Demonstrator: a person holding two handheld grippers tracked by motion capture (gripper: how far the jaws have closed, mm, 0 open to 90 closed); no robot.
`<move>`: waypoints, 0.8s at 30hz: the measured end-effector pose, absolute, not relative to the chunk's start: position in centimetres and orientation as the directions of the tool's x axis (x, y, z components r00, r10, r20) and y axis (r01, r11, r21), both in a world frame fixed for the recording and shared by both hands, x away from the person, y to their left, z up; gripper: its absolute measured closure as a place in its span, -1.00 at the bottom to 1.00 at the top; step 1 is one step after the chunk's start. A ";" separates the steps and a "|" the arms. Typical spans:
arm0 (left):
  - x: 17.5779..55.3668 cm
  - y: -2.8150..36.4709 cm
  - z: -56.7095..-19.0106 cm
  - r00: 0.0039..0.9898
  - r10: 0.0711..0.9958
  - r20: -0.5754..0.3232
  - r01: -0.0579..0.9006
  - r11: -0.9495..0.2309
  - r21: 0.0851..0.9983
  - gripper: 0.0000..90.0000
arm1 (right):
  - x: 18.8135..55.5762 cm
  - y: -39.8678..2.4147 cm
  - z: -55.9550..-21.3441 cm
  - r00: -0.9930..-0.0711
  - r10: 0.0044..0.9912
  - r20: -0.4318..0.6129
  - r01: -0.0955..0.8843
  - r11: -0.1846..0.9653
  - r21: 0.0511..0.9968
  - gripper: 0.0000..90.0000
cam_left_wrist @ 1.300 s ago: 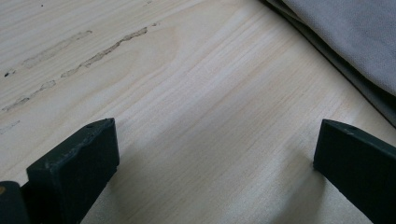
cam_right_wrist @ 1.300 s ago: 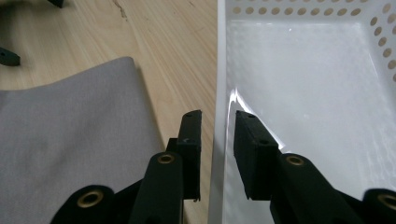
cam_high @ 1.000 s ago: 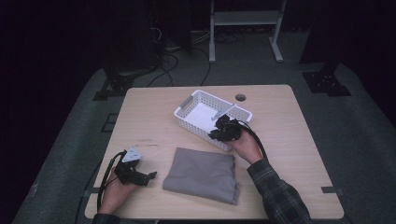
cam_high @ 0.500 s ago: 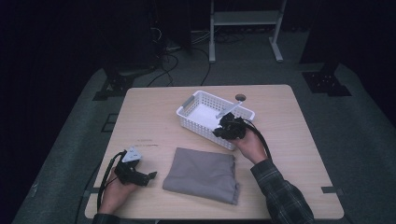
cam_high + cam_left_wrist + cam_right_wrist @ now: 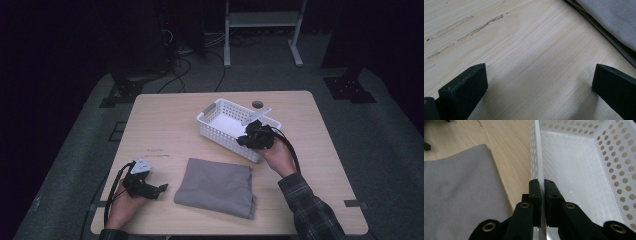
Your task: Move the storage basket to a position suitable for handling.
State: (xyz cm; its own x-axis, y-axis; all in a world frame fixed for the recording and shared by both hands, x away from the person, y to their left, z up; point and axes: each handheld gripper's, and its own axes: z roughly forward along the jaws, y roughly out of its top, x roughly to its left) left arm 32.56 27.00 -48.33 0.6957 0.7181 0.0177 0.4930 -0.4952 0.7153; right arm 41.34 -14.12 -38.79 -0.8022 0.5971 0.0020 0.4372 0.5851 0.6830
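Note:
A white perforated basket (image 5: 220,136) stands on the wooden table (image 5: 165,120), right of the middle, and is empty inside. My right gripper (image 5: 254,138) is shut on the basket's near long wall (image 5: 538,157), one jaw inside and one outside (image 5: 541,183). A folded grey cloth (image 5: 217,185) lies flat at the front middle, just left of the basket (image 5: 456,185). My left gripper (image 5: 160,189) rests at the front left, pointing toward the cloth. It is open (image 5: 539,75) over bare wood, with the cloth's edge (image 5: 614,22) beyond its right jaw.
A round cable hole (image 5: 257,104) sits in the tabletop just behind the basket. Scuff marks (image 5: 461,27) streak the wood left of the cloth. Behind the table, a white frame (image 5: 260,20) and cables (image 5: 180,50) are on the dark floor.
The right gripper has carried the basket a little to the right and up, still gripping its wall. The left gripper and the cloth have stayed put.

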 end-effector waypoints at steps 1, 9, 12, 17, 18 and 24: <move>32.6 27.0 -48.3 0.696 0.718 0.017 0.493 -0.495 0.715 -1.00 | 41.2 -14.3 -38.7 -0.800 0.600 0.001 0.438 0.584 0.683 0.89; 32.6 27.0 -48.3 0.697 0.717 0.019 0.492 -0.497 0.714 -1.00 | 40.3 -15.8 -38.6 -0.789 0.614 0.008 0.450 0.568 0.689 0.89; 32.6 27.0 -48.3 0.697 0.717 0.019 0.493 -0.498 0.714 -1.00 | 40.0 -16.5 -38.7 -0.786 0.618 0.008 0.450 0.564 0.693 0.89; 32.5 27.0 -48.3 0.695 0.719 0.015 0.495 -0.493 0.716 -1.00 | 39.2 -17.8 -38.7 -0.775 0.632 0.010 0.458 0.551 0.698 0.89; 32.5 27.0 -48.3 0.695 0.719 0.015 0.495 -0.493 0.715 -1.00 | 39.0 -18.1 -38.7 -0.772 0.635 0.010 0.464 0.552 0.693 0.89; 32.6 27.0 -48.3 0.693 0.721 0.014 0.495 -0.490 0.717 -1.00 | 38.2 -19.9 -38.8 -0.755 0.656 0.022 0.479 0.527 0.702 0.89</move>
